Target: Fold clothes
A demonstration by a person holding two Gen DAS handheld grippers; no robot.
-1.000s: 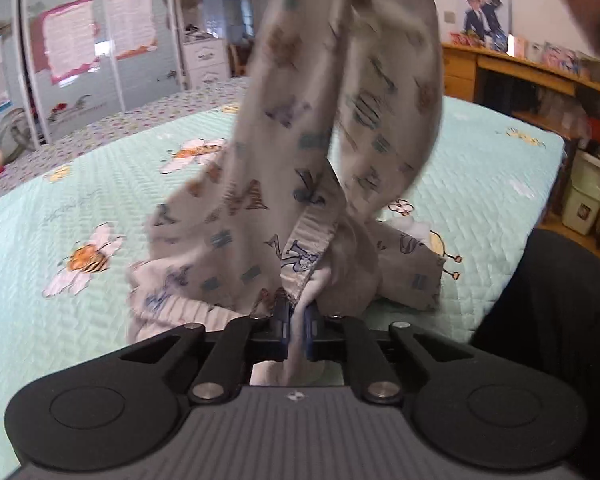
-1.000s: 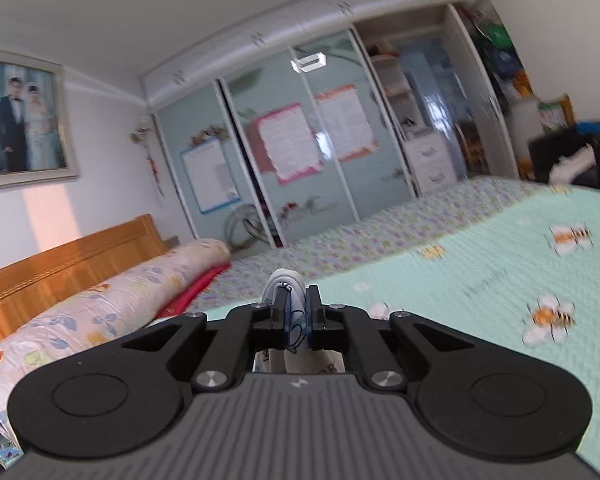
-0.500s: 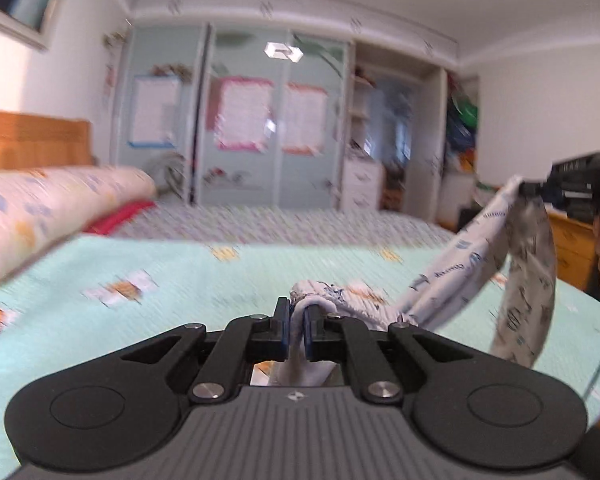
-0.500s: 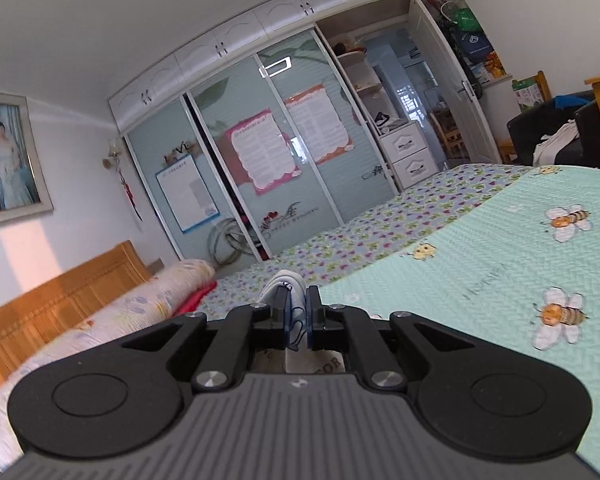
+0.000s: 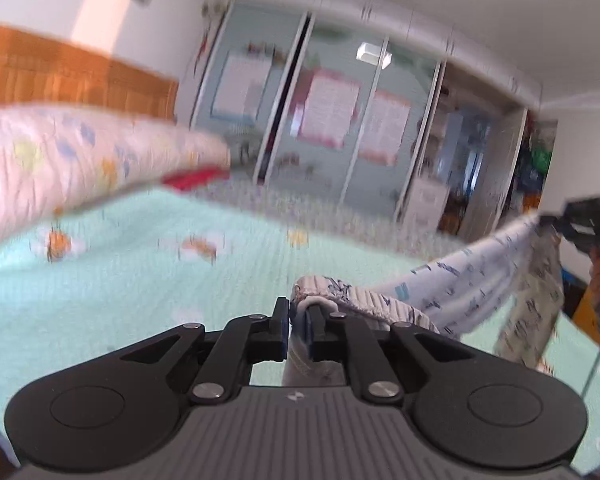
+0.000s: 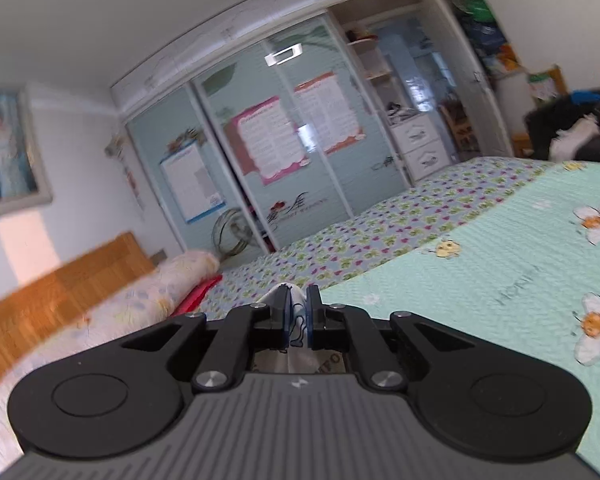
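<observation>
- Nearest, the left gripper (image 5: 299, 330) has its jaws closed on the ribbed, elastic edge of the printed garment (image 5: 456, 286), which bunches just ahead of the jaw tips.
- The right gripper (image 6: 299, 324) likewise has its jaws clamped on a white fold of the same garment; only a small tuft shows between and above them.
- From the left jaws the cloth runs away to the right and slightly upward, ending at the right gripper, seen at the far right edge of the left wrist view. So the long axis lies side to side between the two hands, held in the air above the bed (image 5: 148, 264).
- A loose part hangs down below the right-hand end, not stretched.
- Neither hand is nearer to the garment; both already hold an end.
- Judged from this, the coming move turns on keeping that span taut and level while lowering it onto the green bee-print bedspread (image 6: 512, 264) beyond.
</observation>
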